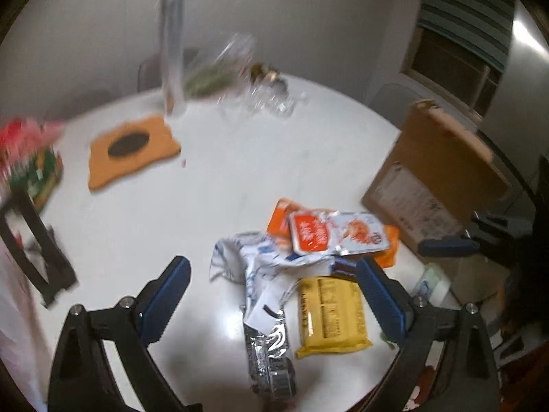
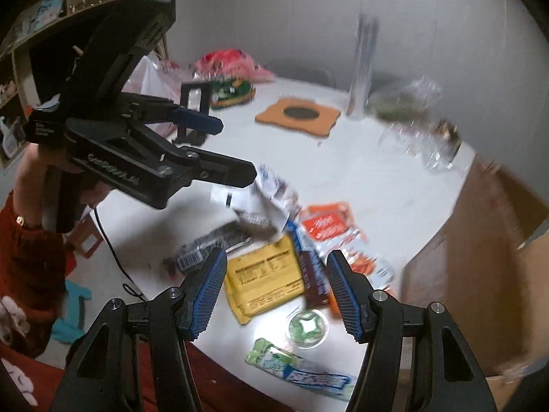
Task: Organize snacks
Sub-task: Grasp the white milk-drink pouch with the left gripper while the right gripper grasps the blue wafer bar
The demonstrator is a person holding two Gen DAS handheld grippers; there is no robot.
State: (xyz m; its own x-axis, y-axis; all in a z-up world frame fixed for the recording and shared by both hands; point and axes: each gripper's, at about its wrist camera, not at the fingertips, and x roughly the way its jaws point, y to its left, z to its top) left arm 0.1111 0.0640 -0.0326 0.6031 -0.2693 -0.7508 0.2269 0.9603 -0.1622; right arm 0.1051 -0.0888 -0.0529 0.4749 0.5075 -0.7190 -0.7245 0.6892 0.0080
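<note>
The snacks lie in a loose heap on the white round surface (image 1: 212,178), and the yellow packet (image 2: 264,276) sits at the near side of that heap. Touching it on one side is a dark foil wrapper (image 1: 271,353), with a crumpled white wrapper (image 1: 254,257) lying partly over both; on its other side a brown bar (image 2: 314,279) lies against its edge, and beyond that orange-and-white sachets (image 1: 329,237) overlap each other. Closer to the surface's edge than the yellow packet are a green round lid (image 2: 306,326) and a green-and-blue pack (image 2: 298,370) (this one almost at the rim).

The left gripper (image 1: 274,298) hangs over the yellow packet with its jaws spread wide, holding nothing. The right gripper (image 2: 276,292) is also spread, empty, straddling the same packet from above.

Past the heap from the yellow packet the surface is bare up to an orange mat (image 1: 132,149). A cardboard box (image 1: 435,185) stands at the surface's edge, just beyond the sachets.
</note>
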